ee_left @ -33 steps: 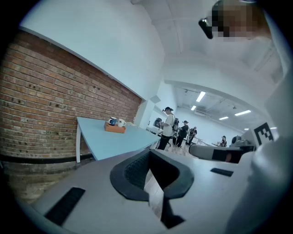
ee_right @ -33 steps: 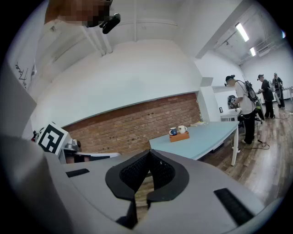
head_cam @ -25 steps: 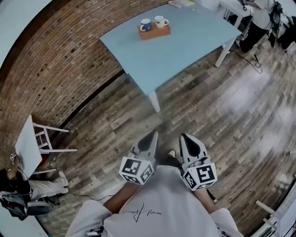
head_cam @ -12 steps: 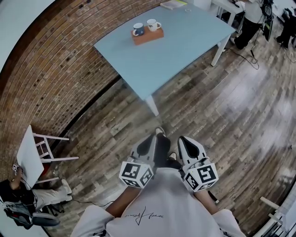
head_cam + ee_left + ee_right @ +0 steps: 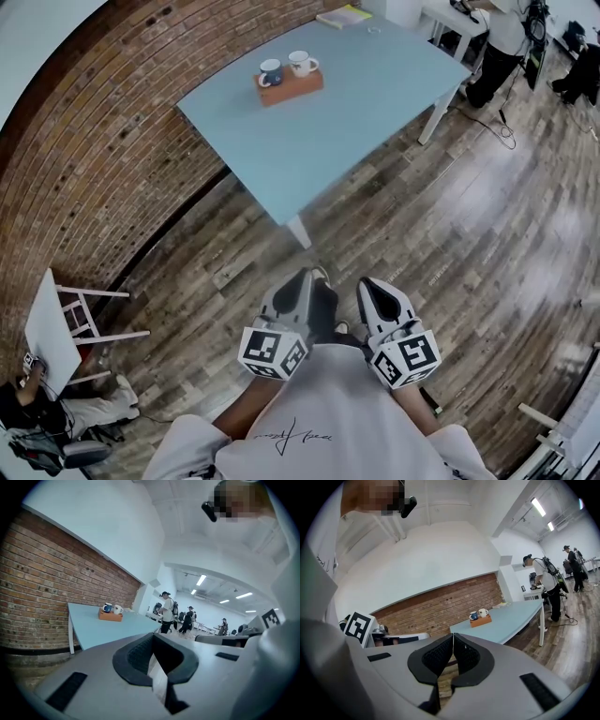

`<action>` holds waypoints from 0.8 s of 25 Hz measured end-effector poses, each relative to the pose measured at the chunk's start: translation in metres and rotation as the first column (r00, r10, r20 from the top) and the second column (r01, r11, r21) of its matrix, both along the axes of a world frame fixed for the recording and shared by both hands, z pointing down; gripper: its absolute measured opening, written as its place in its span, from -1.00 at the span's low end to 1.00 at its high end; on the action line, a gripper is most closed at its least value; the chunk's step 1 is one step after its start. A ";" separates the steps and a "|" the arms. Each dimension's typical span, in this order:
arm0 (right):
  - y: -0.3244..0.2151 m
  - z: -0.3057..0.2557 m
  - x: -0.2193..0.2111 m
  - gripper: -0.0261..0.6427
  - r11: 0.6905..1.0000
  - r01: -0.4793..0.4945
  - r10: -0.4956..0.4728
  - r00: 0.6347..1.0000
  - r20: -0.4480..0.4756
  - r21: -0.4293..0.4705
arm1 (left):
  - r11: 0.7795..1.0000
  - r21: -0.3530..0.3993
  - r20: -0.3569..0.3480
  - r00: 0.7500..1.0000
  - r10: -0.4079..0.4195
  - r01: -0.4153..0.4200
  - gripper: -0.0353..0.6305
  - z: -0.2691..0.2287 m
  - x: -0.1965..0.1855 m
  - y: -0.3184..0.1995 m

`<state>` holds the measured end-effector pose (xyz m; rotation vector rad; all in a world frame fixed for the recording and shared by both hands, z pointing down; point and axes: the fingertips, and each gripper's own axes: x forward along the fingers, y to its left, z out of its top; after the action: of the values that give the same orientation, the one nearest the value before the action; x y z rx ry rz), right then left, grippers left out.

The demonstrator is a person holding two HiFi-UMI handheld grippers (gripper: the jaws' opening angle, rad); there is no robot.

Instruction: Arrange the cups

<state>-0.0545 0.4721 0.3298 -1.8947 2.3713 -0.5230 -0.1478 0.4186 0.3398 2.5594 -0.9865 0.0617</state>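
- Since a second ago the desk has slid left and lower in the head view. Its near corner leg now lies closer to the two tongs, which are carried at the chest as before.
- The left tongs are clenched on nothing. In the left gripper view their pads meet, with only the room beyond them.
- The right tongs are likewise clenched and empty, and the right gripper view shows their pads pressed together.
- Both point forward, nearly level, over the plank floor. A shoe shows between them.
- The blue cup and the white cup stand side by side on a wooden tray. The tray sits near the brick-wall side of the desk, well apart from both tongs.
- At this range it is hard to tell whether the cups sit in recesses or on a flat top.
- The step in hand looks like the approach, with no arranging begun.
- To do it well, pass round the corner leg and come up square to the desk edge nearest the tray.
- Spread the jaws before reaching in, not above the cups.
- Take one cup per tongs, low on the body, so that neither knocks its neighbour.
- A book at the far end and a person beyond the desk are well clear of the cups.
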 end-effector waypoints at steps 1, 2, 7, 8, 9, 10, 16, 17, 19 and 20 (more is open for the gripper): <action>-0.006 0.000 0.003 -0.86 1.000 -0.003 0.003 1.000 -0.001 0.001 | 1.000 -0.006 -0.008 1.000 0.002 -0.002 -0.87 0.000 0.003 -0.006; -0.013 -0.001 0.006 -0.86 1.000 -0.008 0.008 1.000 -0.001 0.004 | 1.000 -0.011 -0.026 1.000 0.006 -0.006 -0.87 -0.002 0.005 -0.012; -0.045 -0.001 0.020 -0.86 1.000 -0.011 0.011 1.000 0.017 0.008 | 1.000 -0.020 -0.037 0.999 0.013 -0.014 -0.87 -0.001 0.019 -0.039; -0.053 -0.001 0.022 -0.86 1.000 -0.006 0.005 1.000 0.017 0.003 | 1.000 -0.028 -0.029 1.000 0.010 -0.011 -0.87 0.001 0.021 -0.046; -0.061 0.000 0.023 -0.86 1.000 0.000 0.000 1.000 0.016 -0.003 | 0.999 -0.036 -0.027 1.000 0.006 -0.007 -0.87 0.002 0.022 -0.055; -0.070 0.000 0.024 -0.86 1.000 0.005 -0.005 1.000 0.015 -0.009 | 0.999 -0.044 -0.027 1.000 0.003 -0.004 -0.87 0.003 0.023 -0.064; -0.117 0.005 0.049 -0.86 0.999 -0.028 0.029 0.999 0.028 -0.035 | 0.997 -0.073 -0.032 0.999 -0.008 0.006 -0.87 0.004 0.027 -0.113; -0.125 0.005 0.053 -0.86 0.999 -0.034 0.035 0.999 0.028 -0.033 | 0.997 -0.074 -0.026 1.000 -0.006 0.004 -0.87 0.005 0.026 -0.120; -0.141 0.002 0.057 -0.86 0.999 -0.035 0.035 0.999 0.019 -0.028 | 0.998 -0.070 -0.017 1.000 0.005 -0.006 -0.87 0.005 0.027 -0.135; -0.149 0.001 0.057 -0.86 0.999 -0.031 0.032 0.999 0.014 -0.026 | 0.998 -0.067 -0.015 1.000 0.011 -0.012 -0.87 0.004 0.028 -0.142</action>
<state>0.0024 0.3228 0.3308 -1.9289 2.3334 -0.5654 -0.1201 0.2769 0.3440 2.5007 -0.9484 0.0774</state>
